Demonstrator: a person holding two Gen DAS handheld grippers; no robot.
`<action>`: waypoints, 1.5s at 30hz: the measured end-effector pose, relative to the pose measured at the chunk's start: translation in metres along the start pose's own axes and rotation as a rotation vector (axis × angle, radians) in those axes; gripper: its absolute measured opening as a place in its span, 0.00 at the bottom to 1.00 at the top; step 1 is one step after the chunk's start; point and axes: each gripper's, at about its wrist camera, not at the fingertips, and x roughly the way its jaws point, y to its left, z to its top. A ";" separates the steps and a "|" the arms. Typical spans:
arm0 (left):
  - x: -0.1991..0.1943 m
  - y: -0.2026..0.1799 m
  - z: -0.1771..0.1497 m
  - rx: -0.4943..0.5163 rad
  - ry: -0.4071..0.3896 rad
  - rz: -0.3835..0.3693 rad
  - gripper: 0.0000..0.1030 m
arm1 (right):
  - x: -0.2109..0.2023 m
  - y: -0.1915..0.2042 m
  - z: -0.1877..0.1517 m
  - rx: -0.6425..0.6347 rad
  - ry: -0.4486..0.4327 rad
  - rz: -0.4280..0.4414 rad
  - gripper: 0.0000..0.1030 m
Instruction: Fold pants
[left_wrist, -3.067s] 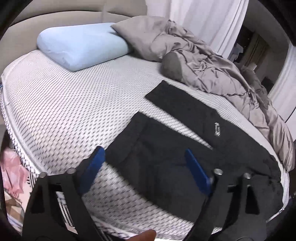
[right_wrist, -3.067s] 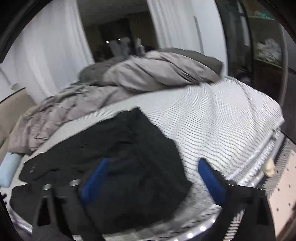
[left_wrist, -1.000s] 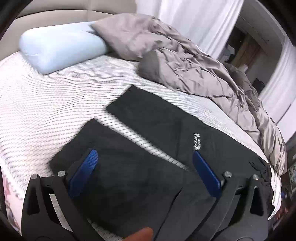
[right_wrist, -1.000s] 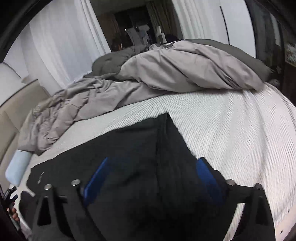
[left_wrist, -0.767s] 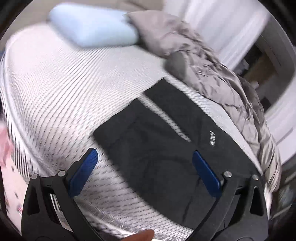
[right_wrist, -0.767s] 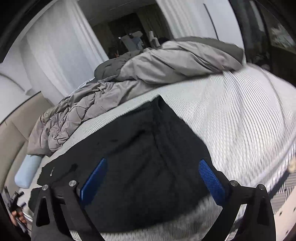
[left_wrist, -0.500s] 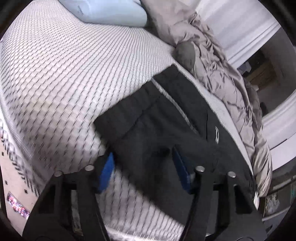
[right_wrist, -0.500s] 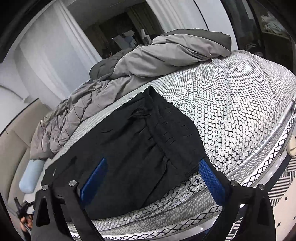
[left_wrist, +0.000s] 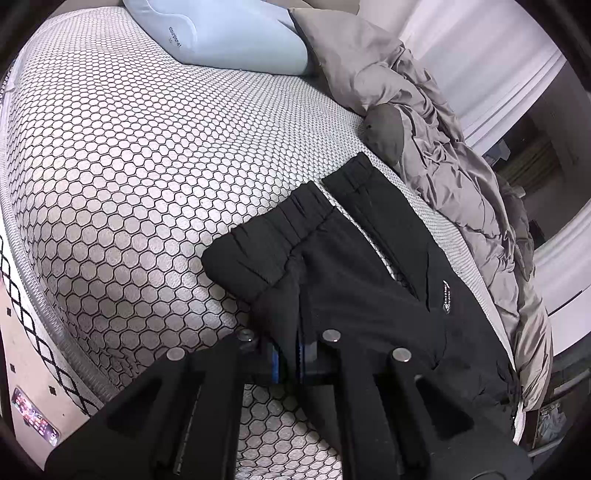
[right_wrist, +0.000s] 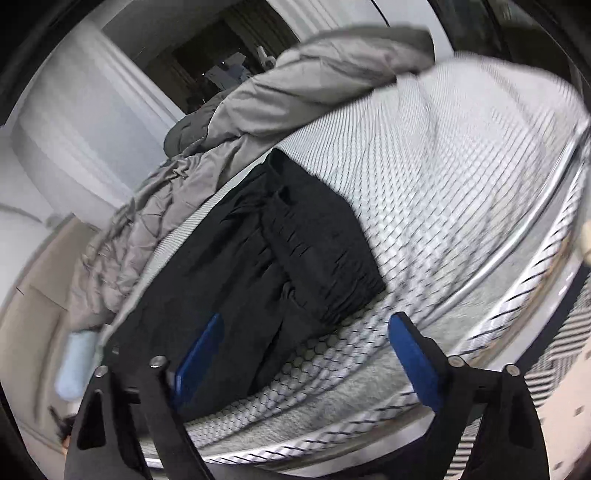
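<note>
pants (left_wrist: 369, 280) are soft, limp; left gripper (left_wrist: 287, 356) is clamped on cuff hem, right gripper (right_wrist: 299, 354) gaping empty, its jaws just narrowing, waistband at 12 o'clock.

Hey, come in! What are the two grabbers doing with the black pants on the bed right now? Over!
Left gripper just closed, pinching the black pants near a leg cuff. Right gripper closing in, nothing pinched yet. Grey duvet alongside, not blocking.

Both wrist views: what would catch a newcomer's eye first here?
The black pants spread flat near the front edge of the honeycomb-patterned mattress, with the left gripper shut on a pinch of cloth by a leg cuff. The right gripper stands open over the waistband end. Behind lie a rumpled grey duvet and a pale blue pillow.
</note>
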 end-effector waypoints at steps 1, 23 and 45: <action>0.001 -0.001 0.001 0.002 0.002 0.001 0.03 | 0.008 -0.003 0.003 0.020 -0.002 0.009 0.82; -0.024 -0.059 0.023 0.085 -0.056 -0.055 0.03 | -0.036 0.034 0.038 -0.058 -0.200 -0.070 0.13; 0.142 -0.201 0.169 0.099 -0.027 0.050 0.85 | 0.151 0.157 0.217 -0.112 -0.265 -0.269 0.71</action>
